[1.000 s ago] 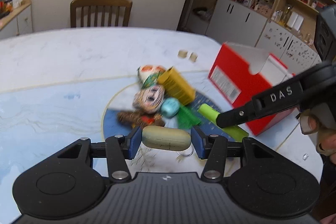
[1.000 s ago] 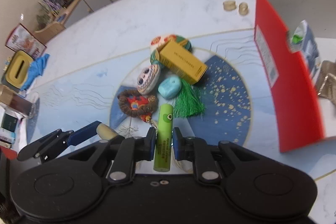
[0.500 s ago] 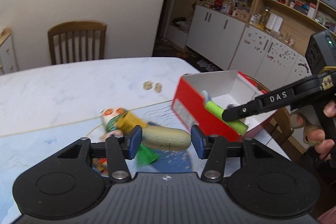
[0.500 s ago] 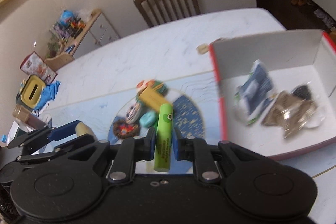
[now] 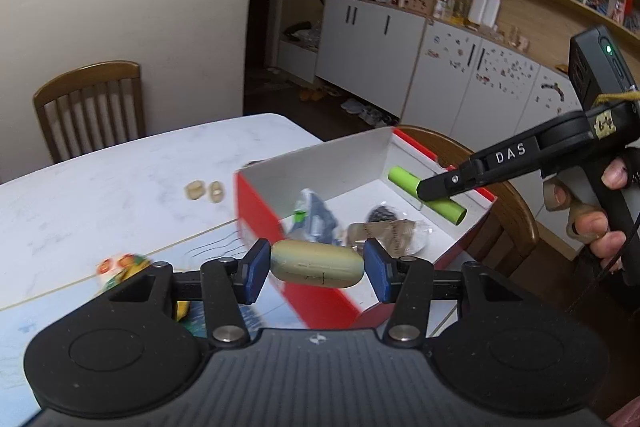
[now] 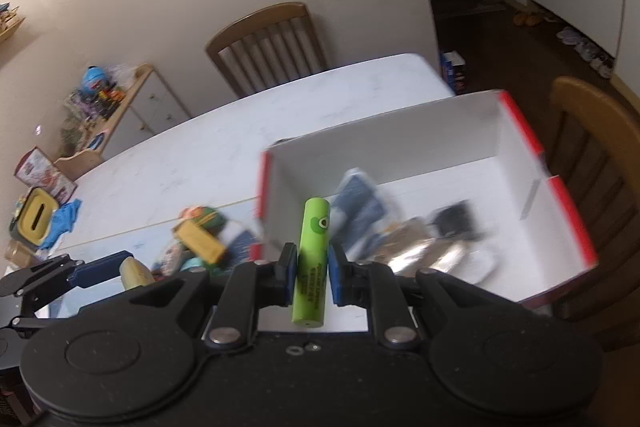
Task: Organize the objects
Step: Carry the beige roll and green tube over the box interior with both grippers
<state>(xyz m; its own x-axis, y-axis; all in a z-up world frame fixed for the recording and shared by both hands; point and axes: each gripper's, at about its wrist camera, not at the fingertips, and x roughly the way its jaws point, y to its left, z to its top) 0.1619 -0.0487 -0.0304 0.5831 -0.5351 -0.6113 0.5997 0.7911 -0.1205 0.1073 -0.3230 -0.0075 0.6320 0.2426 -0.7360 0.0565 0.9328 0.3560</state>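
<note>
My left gripper [image 5: 316, 267] is shut on a beige oval case [image 5: 317, 264], held crosswise between the blue pads in front of the red box [image 5: 296, 291]. My right gripper [image 6: 312, 269] is shut on a green tube [image 6: 313, 259] that stands up between its pads, over the box's near edge. In the left wrist view the right gripper [image 5: 430, 189] holds the green tube [image 5: 404, 179] above the box's far right side. The red box [image 6: 568, 211] has white inner walls and holds a blue-white packet [image 6: 360, 203], a foil pouch [image 6: 420, 251] and a dark item [image 6: 456, 219].
Loose objects remain on the blue-patterned table [image 6: 192, 155]: a yellow box [image 6: 198, 241], a round printed toy [image 5: 116, 265]. Two small beige pieces [image 5: 204, 191] lie on the white part. Wooden chairs [image 6: 268, 43] stand behind the table and beside the box [image 6: 592, 155].
Both grippers have carried their objects up and to the right, from over the pile of loose objects to the open red box. The box's inside has come into view.
</note>
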